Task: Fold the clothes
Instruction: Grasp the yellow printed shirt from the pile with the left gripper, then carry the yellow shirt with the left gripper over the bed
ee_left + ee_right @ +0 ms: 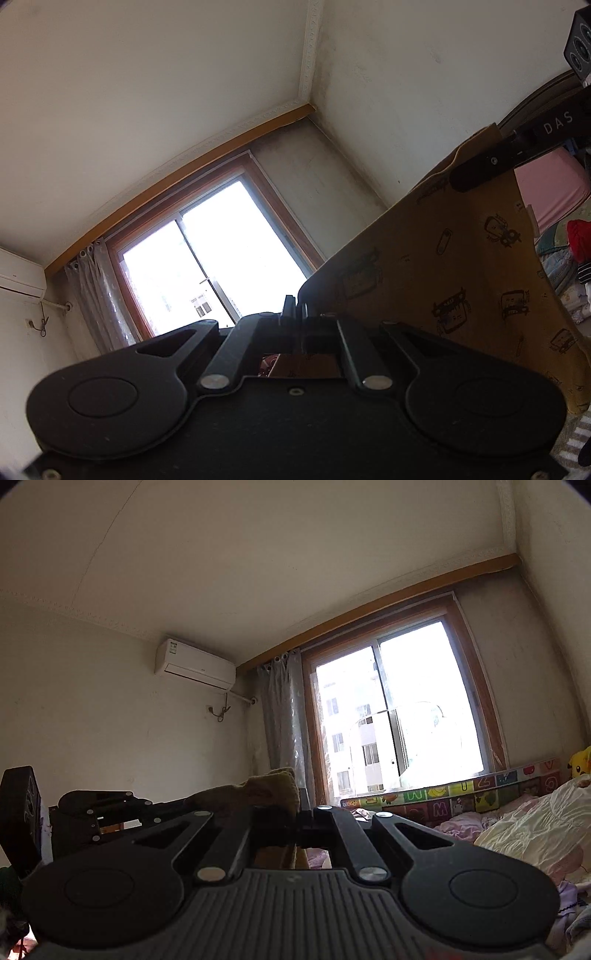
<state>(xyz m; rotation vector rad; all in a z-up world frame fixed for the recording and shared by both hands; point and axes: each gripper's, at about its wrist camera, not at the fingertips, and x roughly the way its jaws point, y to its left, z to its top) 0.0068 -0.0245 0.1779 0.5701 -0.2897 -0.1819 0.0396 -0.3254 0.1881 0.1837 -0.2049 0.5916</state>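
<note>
A mustard-brown garment (443, 258) printed with small black cartoon figures hangs spread in the air between the two grippers. In the left wrist view my left gripper (294, 308) is shut on one edge of it, at the cloth's lower left. My right gripper (467, 177) pinches the upper corner of the garment at the upper right. In the right wrist view the garment (266, 786) is bunched over the shut fingertips of my right gripper (299, 801), and more cloth hangs below them. Both tools point slightly upward toward the window.
A bright window (399, 709) with a grey curtain (284, 716) faces both cameras, and an air conditioner (195, 666) hangs on the left wall. A bed with pale bedding (532, 830) and an alphabet mat (461, 794) lies at right. Clothes (578, 243) are piled beyond the garment.
</note>
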